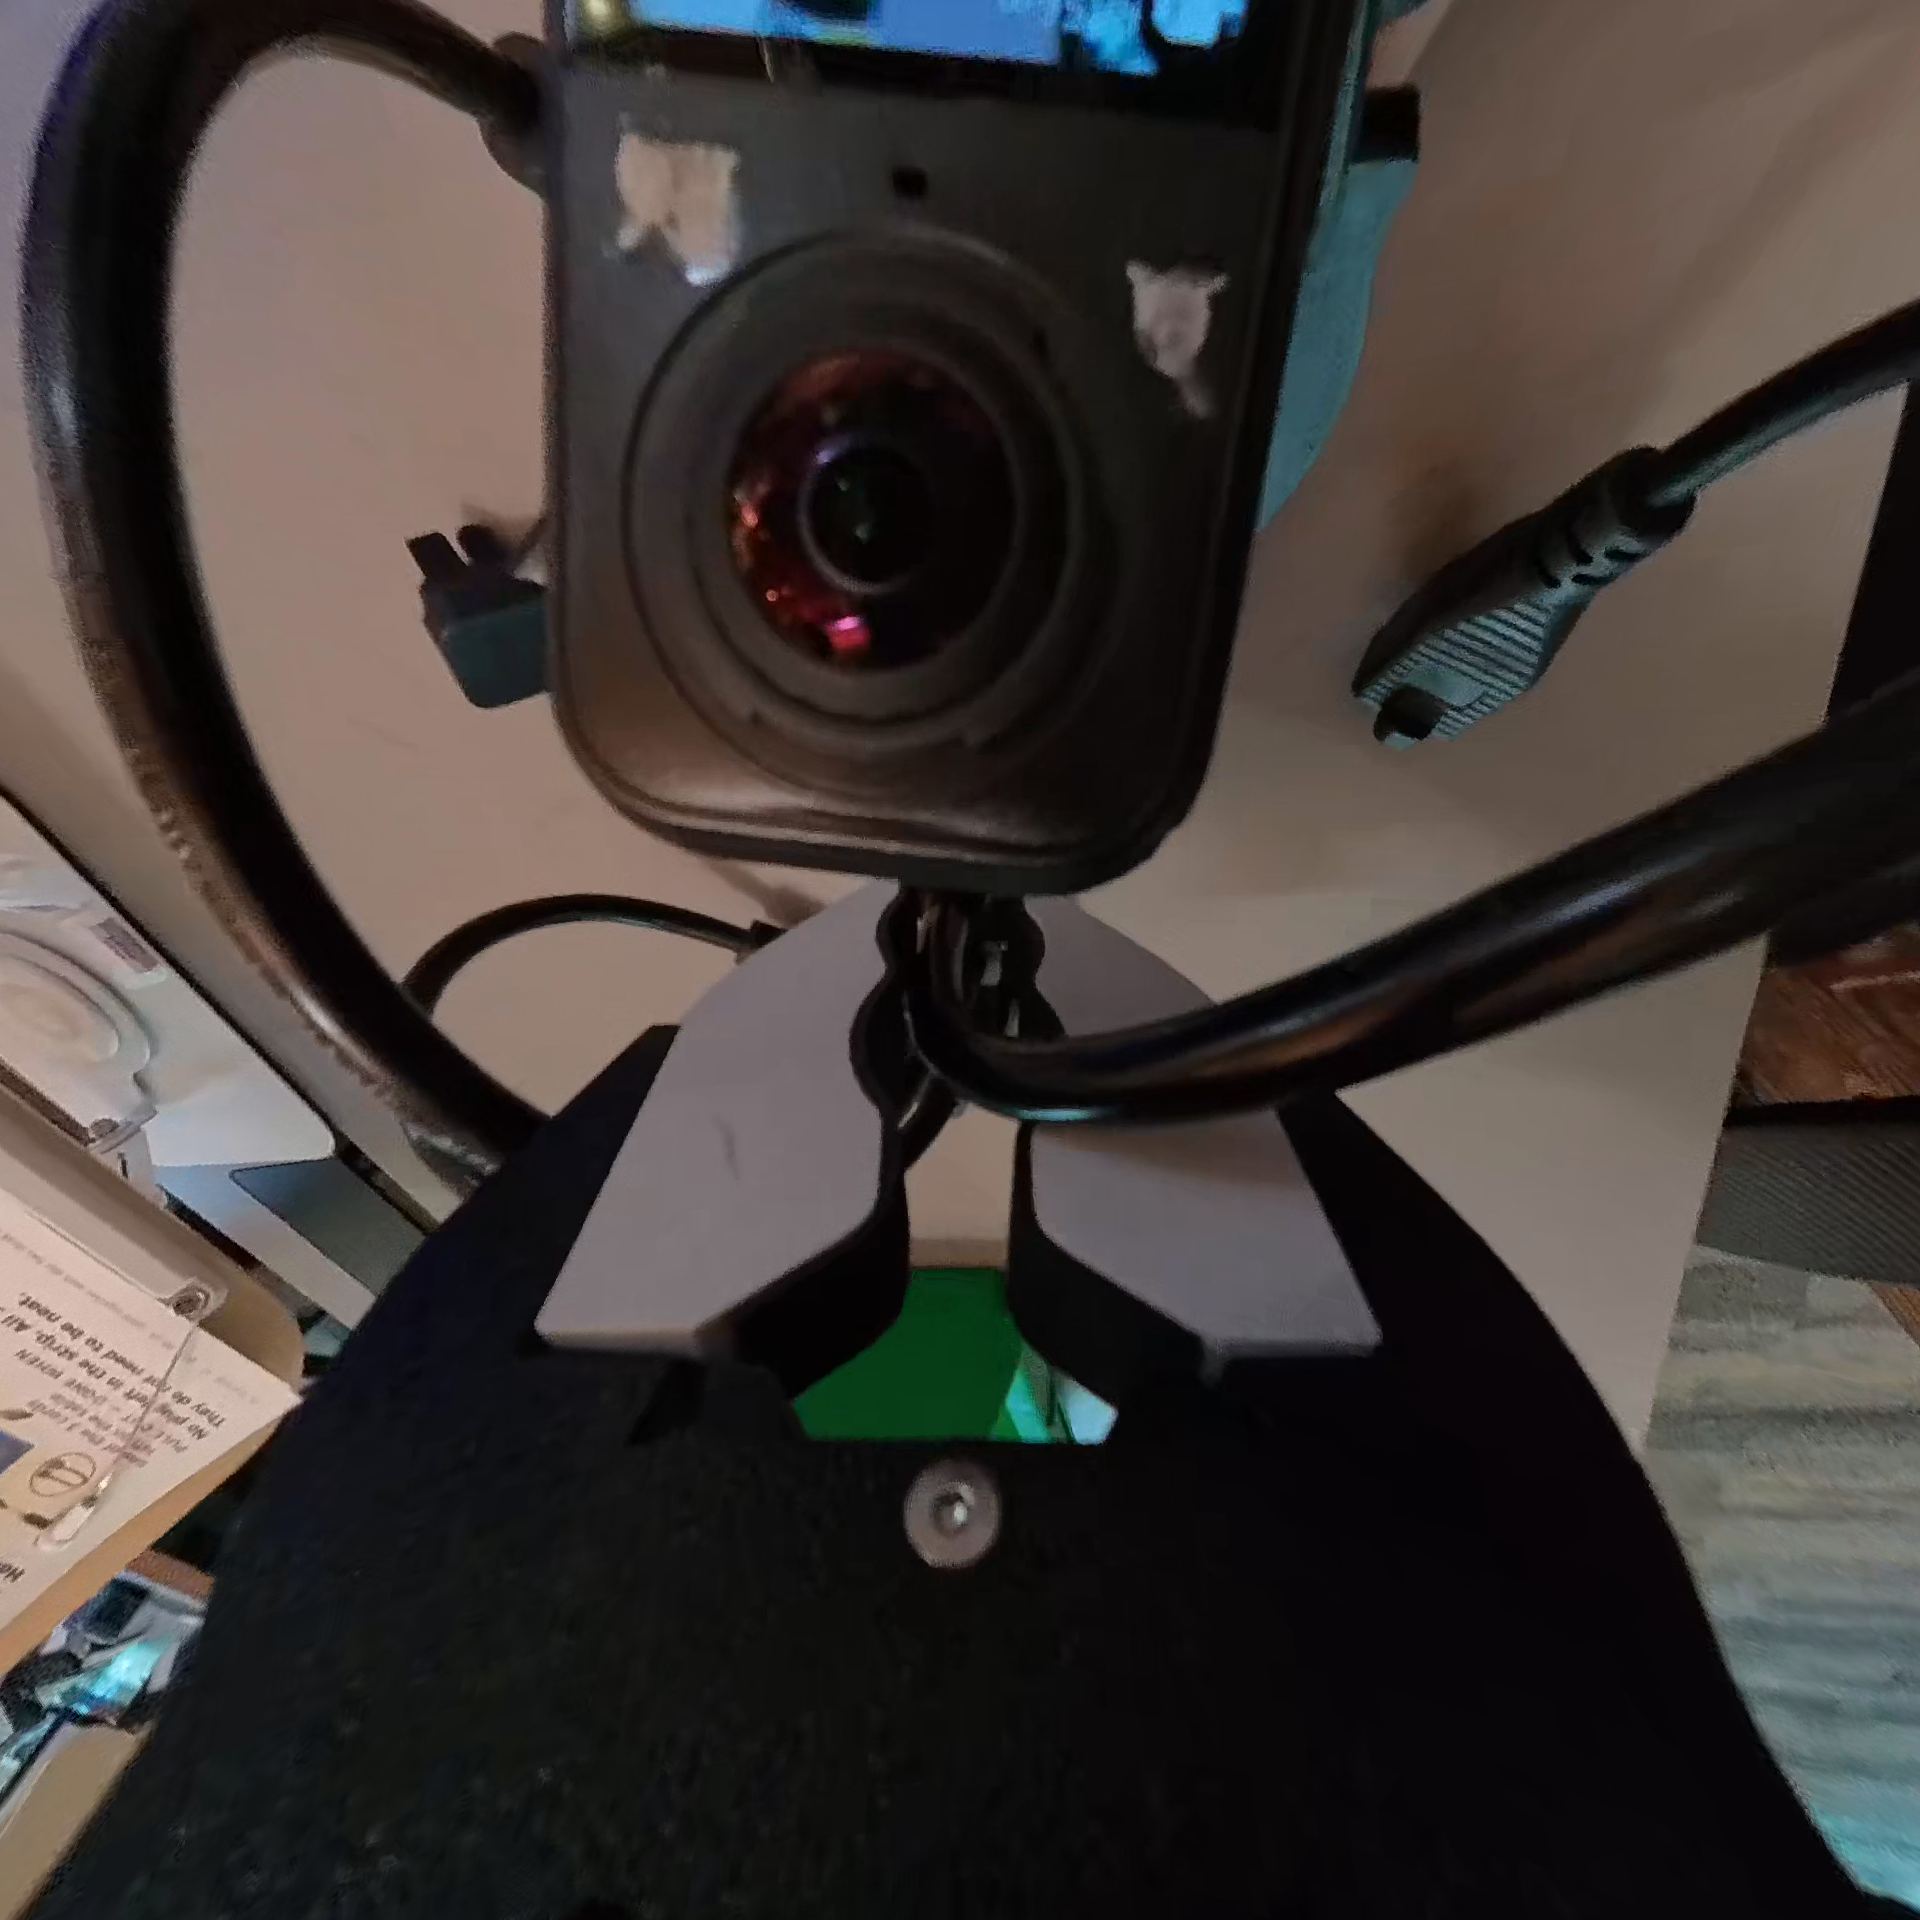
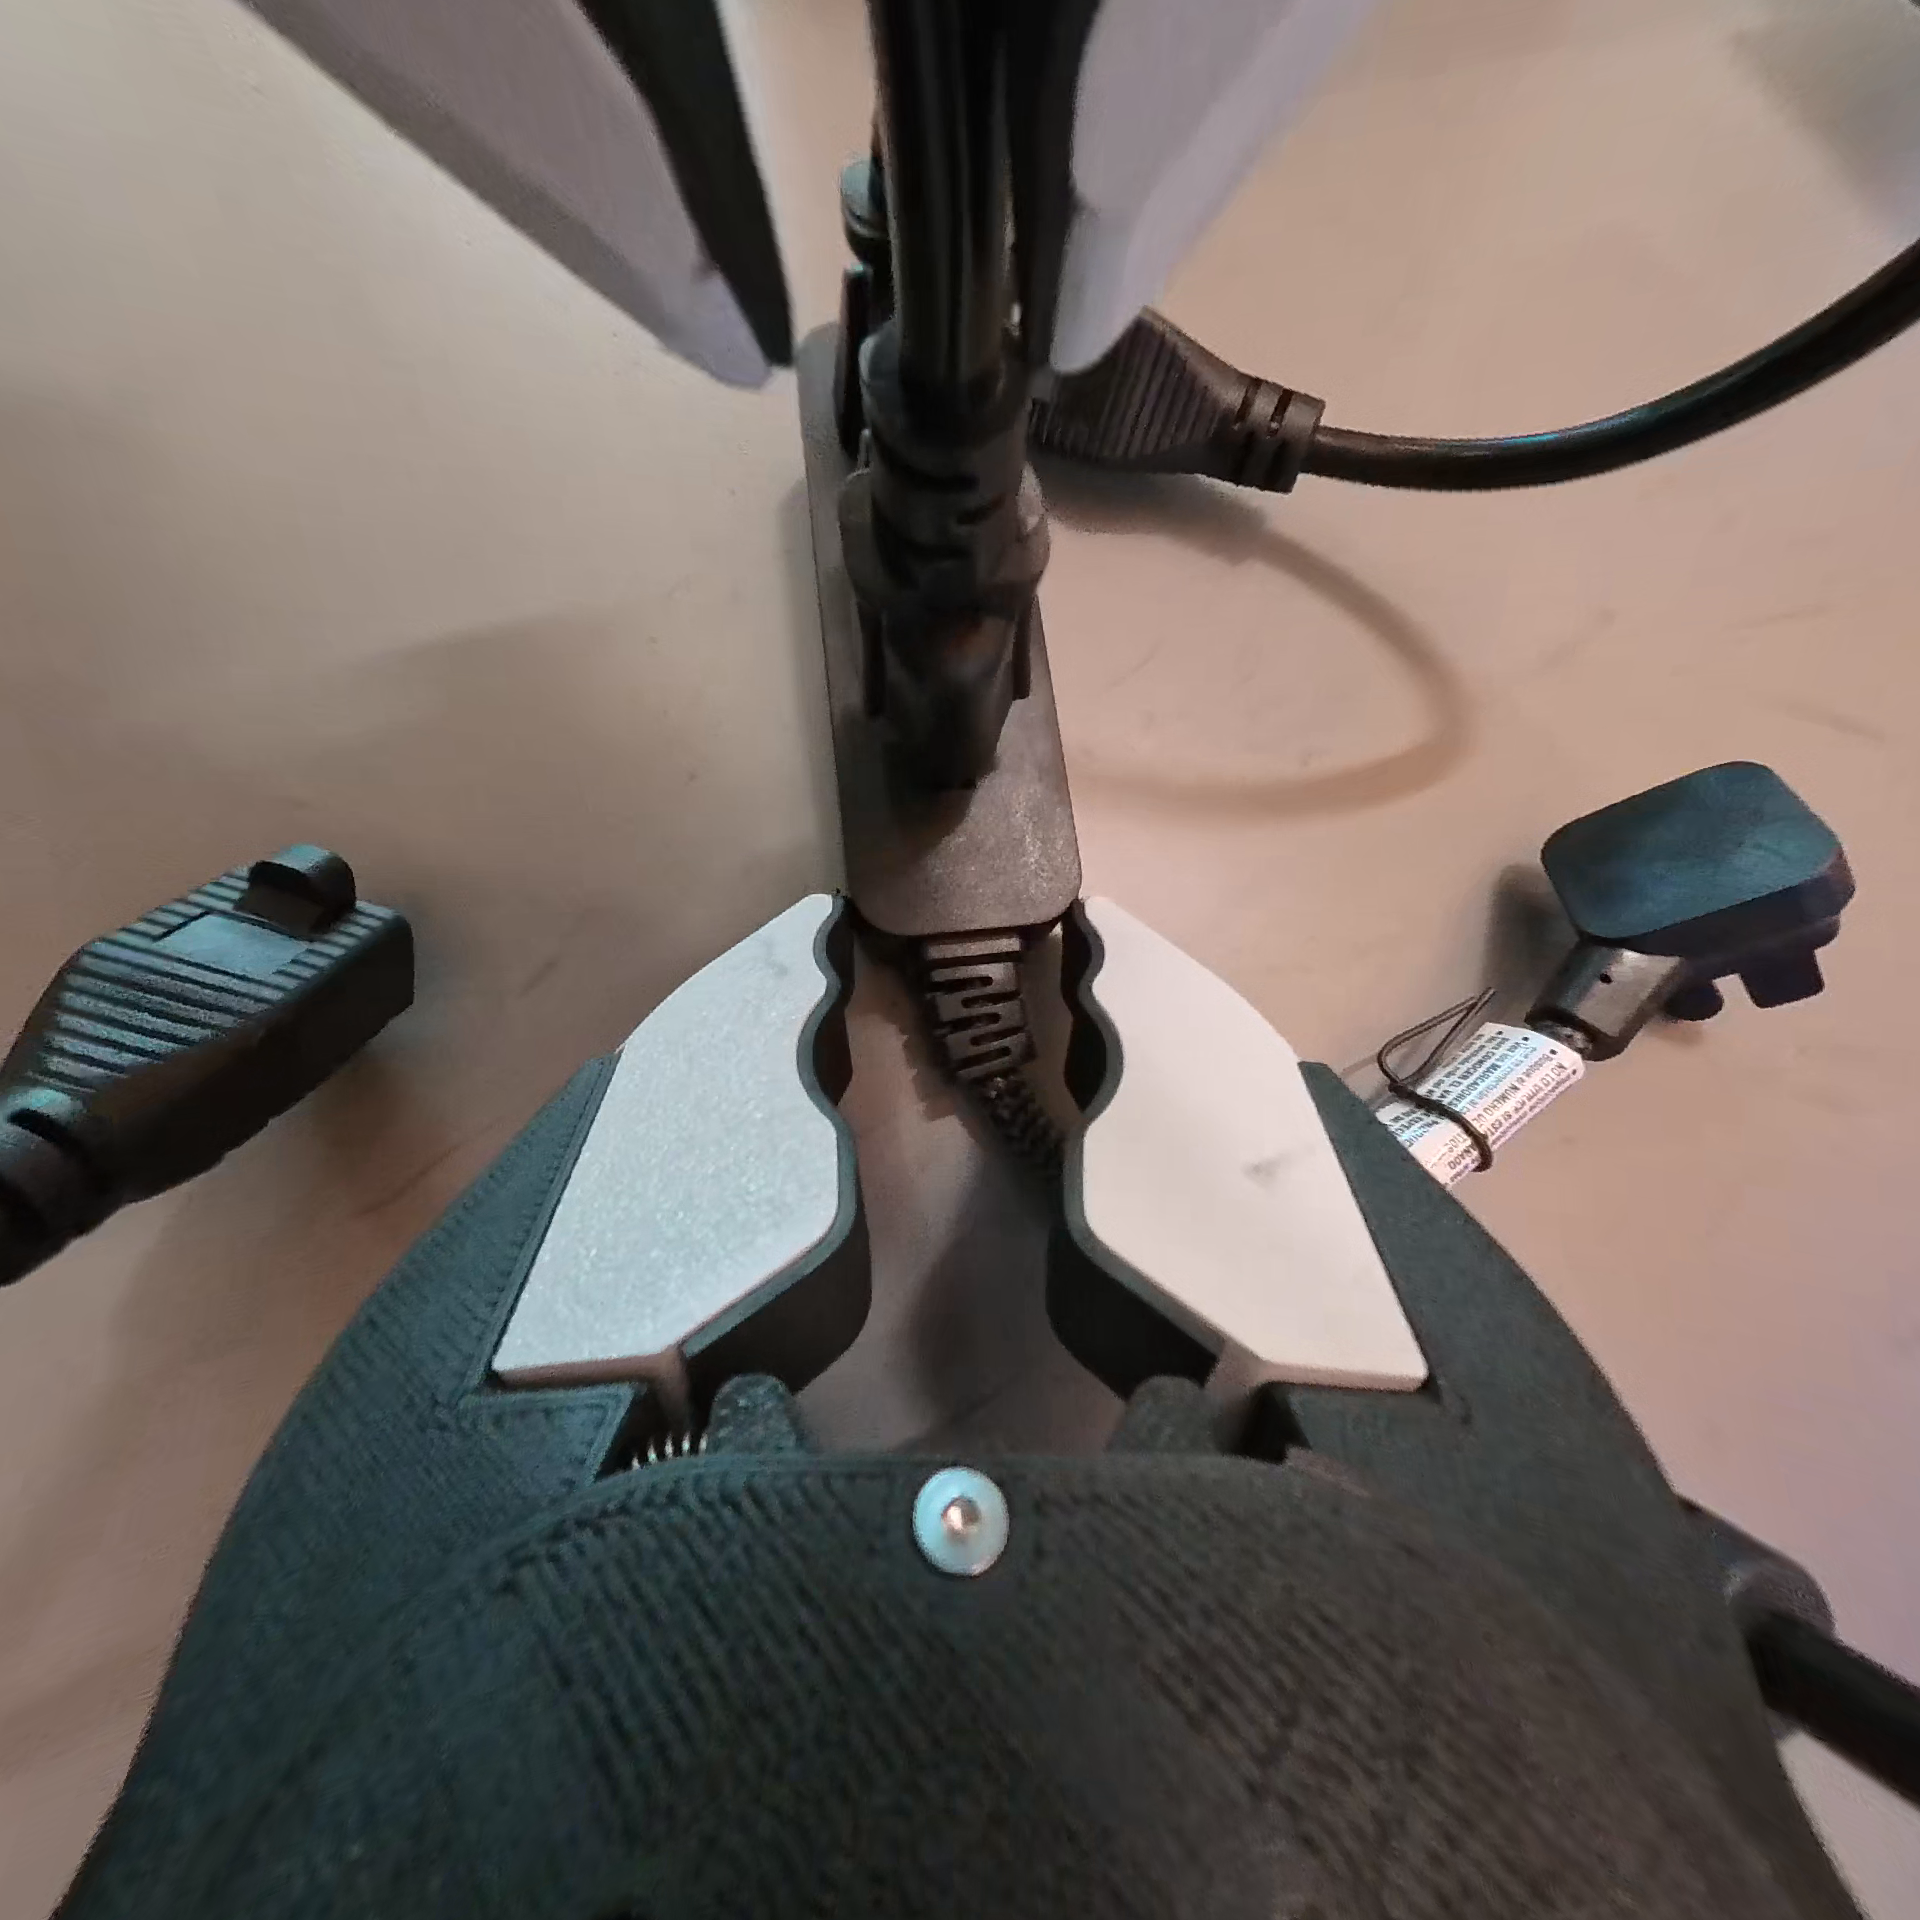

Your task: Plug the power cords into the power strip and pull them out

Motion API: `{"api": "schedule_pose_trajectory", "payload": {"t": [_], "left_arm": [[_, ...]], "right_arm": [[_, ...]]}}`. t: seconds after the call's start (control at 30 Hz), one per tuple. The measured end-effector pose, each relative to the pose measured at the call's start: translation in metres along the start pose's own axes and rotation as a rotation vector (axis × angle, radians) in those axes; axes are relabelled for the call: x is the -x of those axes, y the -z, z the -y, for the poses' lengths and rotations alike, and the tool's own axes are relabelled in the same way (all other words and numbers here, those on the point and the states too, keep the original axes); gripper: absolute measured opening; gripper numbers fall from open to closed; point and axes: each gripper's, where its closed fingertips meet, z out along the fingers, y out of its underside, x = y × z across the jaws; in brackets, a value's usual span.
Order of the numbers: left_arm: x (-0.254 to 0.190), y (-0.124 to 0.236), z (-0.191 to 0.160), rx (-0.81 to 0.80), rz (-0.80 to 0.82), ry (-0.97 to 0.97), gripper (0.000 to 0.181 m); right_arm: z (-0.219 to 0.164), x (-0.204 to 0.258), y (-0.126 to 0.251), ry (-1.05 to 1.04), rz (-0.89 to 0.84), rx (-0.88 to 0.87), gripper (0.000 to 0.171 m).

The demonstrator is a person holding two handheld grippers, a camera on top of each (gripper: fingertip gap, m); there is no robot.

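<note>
On a beige table, the black power strip lies lengthwise, running away from the right gripper. That gripper's pale fingers stand parted, one on either side of the ribbed strain relief where the strip's own cable leaves. The fingertips rest right at the strip's near corners, and we see nothing pinched between them.

One black plug stands upright in the strip, just beyond its near end. Directly above the strip, the left gripper is clenched on that plug's power cord, which curves out from between the fingertips. From the left wrist view we cannot see the strip itself, because the camera mounted on the right gripper fills the space ahead.

Three more plugs lie loose around the strip:
- A ribbed plug lies well to its left, level with the near end.
- A second ribbed plug lies just beside its right edge farther along, with its cord arcing away to the right.
- A flat angled plug sits well apart to the right of the near end. A white printed tag is wrapped around its cable.

Papers are stacked at the left edge of the left wrist view.
</note>
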Motion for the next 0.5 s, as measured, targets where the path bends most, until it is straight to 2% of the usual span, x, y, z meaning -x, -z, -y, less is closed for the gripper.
{"api": "schedule_pose_trajectory", "payload": {"t": [0.07,0.13,0.17,0.23,0.33,0.4,0.5], "left_arm": [[-0.002,0.001,-0.006,0.064,-0.032,0.035,0.02],[0.001,0.0,-0.029,0.244,-0.022,0.062,0.002],[0.005,-0.003,-0.034,0.282,0.014,0.047,0.0],[0.009,-0.006,-0.022,0.182,0.053,0.042,0.0],[0.007,0.005,-0.007,0.042,0.005,0.139,0.0],[0.008,0.011,-0.006,0.014,0.011,0.142,0.004],[-0.001,0.009,-0.009,0.059,0.011,0.107,0.017]], "right_arm": [[0.0,0.0,0.0,0.001,-0.001,0.0,0.039],[0.0,0.0,0.0,-0.002,-0.003,-0.001,0.039],[0.0,0.0,0.0,-0.008,0.0,-0.002,0.039],[0.0,0.0,0.0,-0.021,0.006,-0.003,0.039],[0.0,0.0,0.001,-0.022,0.006,-0.002,0.039],[-0.001,0.0,0.001,-0.023,0.006,-0.002,0.039],[-0.001,0.0,0.0,-0.014,-0.002,-0.001,0.039]]}}
